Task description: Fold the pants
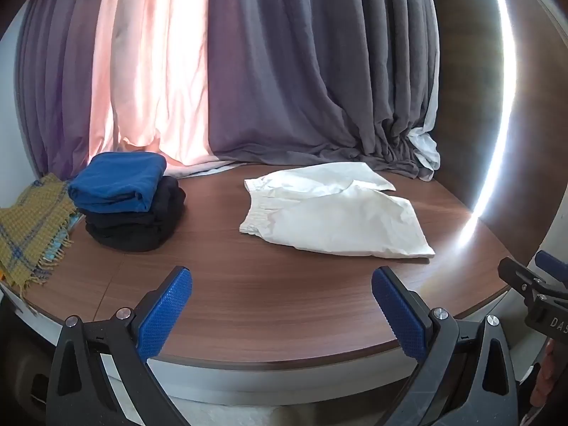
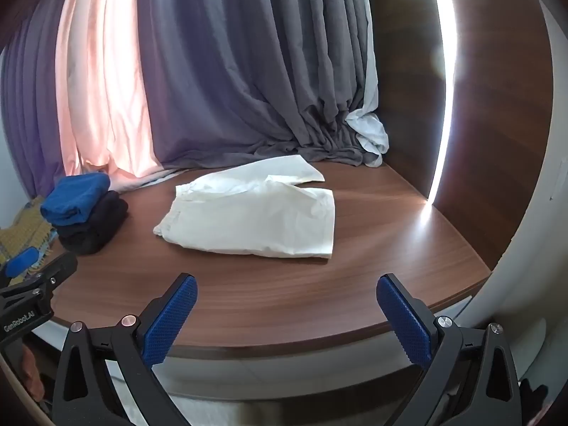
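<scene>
White shorts (image 1: 333, 213) lie spread flat on the brown wooden table (image 1: 248, 291), waistband to the left, two legs to the right. They also show in the right wrist view (image 2: 255, 213). My left gripper (image 1: 282, 284) is open and empty, over the table's front edge, short of the shorts. My right gripper (image 2: 287, 291) is open and empty, also near the front edge, in front of the shorts. The right gripper shows at the far right of the left wrist view (image 1: 536, 277); the left gripper shows at the far left of the right wrist view (image 2: 32, 269).
A stack of folded clothes stands at the table's left: a blue piece (image 1: 119, 181) on black ones (image 1: 135, 223). A yellow checked cloth (image 1: 28, 230) lies beside it. Grey and pink curtains (image 1: 284, 71) hang behind the table. A wooden wall (image 2: 497, 142) stands to the right.
</scene>
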`<action>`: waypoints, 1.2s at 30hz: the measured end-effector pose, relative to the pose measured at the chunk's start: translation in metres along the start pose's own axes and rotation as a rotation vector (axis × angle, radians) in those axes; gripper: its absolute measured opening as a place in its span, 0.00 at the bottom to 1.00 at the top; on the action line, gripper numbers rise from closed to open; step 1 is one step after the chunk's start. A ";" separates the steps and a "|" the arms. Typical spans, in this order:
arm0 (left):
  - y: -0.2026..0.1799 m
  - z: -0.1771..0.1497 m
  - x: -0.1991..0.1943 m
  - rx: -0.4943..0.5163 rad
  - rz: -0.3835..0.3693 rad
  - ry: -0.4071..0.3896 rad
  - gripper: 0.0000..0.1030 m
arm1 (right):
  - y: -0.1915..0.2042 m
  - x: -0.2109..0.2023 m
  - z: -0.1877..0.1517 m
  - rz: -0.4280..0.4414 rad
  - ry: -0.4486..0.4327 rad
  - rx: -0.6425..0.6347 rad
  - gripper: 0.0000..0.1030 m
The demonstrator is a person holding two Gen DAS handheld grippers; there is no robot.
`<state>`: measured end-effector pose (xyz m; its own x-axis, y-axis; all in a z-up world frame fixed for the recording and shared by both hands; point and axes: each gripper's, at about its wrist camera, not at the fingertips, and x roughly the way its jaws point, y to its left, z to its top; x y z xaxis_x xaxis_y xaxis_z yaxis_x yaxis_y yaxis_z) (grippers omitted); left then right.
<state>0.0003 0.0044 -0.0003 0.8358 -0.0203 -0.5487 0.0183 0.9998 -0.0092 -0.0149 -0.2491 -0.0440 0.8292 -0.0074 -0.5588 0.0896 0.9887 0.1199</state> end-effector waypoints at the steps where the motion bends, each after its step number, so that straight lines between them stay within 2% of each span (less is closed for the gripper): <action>1: -0.006 0.002 0.001 0.020 0.021 0.006 1.00 | 0.000 0.000 0.000 -0.002 -0.004 -0.001 0.99; 2: 0.000 0.003 0.000 0.007 0.002 0.007 1.00 | 0.000 0.000 0.000 -0.002 -0.004 0.000 0.99; 8: -0.001 0.008 -0.018 0.021 0.010 -0.015 1.00 | 0.006 0.001 0.005 -0.007 -0.003 -0.007 0.99; 22: -0.011 0.007 -0.017 0.034 0.008 -0.024 1.00 | 0.006 -0.001 0.000 -0.004 -0.018 -0.013 0.99; 36: -0.013 0.012 -0.018 0.030 0.014 -0.027 1.00 | 0.001 -0.011 0.010 0.006 -0.028 -0.021 0.99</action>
<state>-0.0079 -0.0084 0.0197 0.8504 -0.0066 -0.5262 0.0226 0.9995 0.0240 -0.0184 -0.2496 -0.0301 0.8447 -0.0051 -0.5353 0.0730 0.9917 0.1057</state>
